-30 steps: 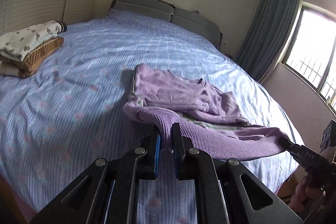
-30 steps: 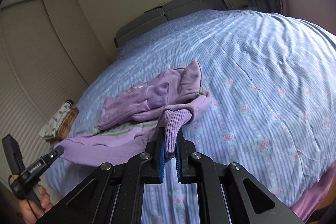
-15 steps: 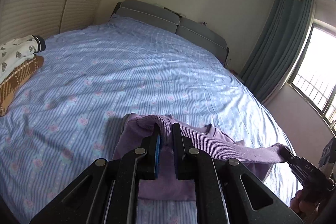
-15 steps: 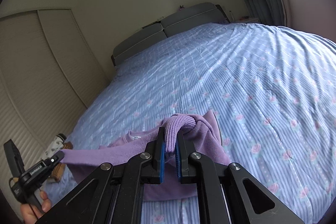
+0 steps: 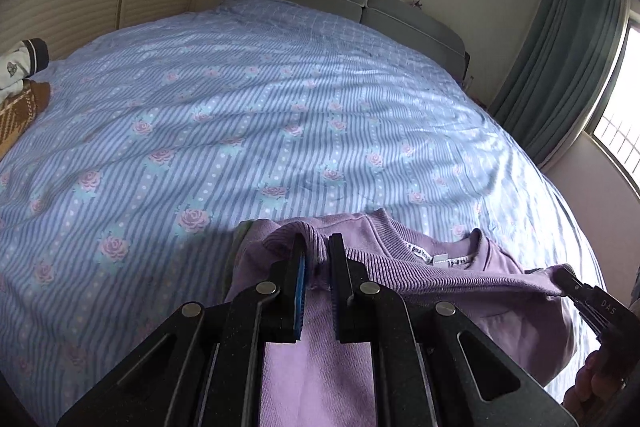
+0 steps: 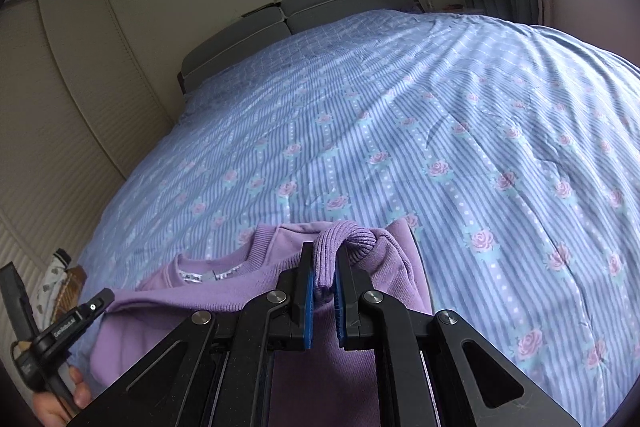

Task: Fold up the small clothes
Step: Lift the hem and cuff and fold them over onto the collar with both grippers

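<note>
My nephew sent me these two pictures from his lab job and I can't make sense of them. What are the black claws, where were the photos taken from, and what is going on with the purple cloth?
There is no robot here. A person holds a two-finger clamp in each hand, and a wide-angle camera on each clamp looks forward along its fingers.

One picture is from the left gripper, the other from the right gripper. Each also shows the other clamp at its edge.

Both are shut on the ribbed hem of a purple sweater, stretched between them above a bed with a blue rose-patterned cover. A stack of folded clothes lies at the bed's far left edge.
</note>
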Motion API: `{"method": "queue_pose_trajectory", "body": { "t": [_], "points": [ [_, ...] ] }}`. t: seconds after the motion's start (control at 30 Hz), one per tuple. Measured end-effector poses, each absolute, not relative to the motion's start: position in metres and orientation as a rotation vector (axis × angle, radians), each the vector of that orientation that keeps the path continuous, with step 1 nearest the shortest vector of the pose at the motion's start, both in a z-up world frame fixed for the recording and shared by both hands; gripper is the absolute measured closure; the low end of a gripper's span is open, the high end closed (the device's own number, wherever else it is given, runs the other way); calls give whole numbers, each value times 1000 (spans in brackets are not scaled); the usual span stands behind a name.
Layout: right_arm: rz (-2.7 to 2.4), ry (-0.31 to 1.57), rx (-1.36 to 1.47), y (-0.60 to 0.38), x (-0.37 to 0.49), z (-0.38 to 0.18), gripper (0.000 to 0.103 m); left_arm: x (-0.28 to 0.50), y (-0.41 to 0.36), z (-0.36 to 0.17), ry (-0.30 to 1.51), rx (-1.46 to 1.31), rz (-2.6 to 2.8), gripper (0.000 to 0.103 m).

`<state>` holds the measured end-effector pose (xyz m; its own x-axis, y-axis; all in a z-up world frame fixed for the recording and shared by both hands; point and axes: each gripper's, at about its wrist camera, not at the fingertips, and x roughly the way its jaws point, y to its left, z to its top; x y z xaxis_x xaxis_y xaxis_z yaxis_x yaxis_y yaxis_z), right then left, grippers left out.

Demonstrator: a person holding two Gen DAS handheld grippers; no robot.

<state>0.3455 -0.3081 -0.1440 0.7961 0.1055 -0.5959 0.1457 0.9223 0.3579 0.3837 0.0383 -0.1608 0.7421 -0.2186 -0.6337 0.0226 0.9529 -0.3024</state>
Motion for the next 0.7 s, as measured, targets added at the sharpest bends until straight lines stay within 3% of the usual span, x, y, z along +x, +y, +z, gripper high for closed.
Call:
{"method": "queue_pose_trajectory", "body": {
  "t": [0.17,0.23,0.3,0.37,0.43,0.47,0.7],
  "points": [
    [-18,702,432,-310,359,-161,94,395,31,-172,746,-234,-136,90],
    [-9,705,435,-311,359,-159,89,391,30,-168,730,-216,-149,89],
    [-3,698,409,-307,357,-153,85,385,29,-163,719,-196,-160,80],
    [-9,673,356,-301,352,-145,71,377,31,-157,698,-175,-154,69],
    [-42,625,285,-293,344,-134,43,370,33,-149,667,-153,-157,59],
    [-47,596,253,-292,338,-129,40,367,33,-147,656,-134,-163,57],
    [-32,614,124,-294,334,-122,38,382,38,-154,729,-95,-237,56]
  ]
}}
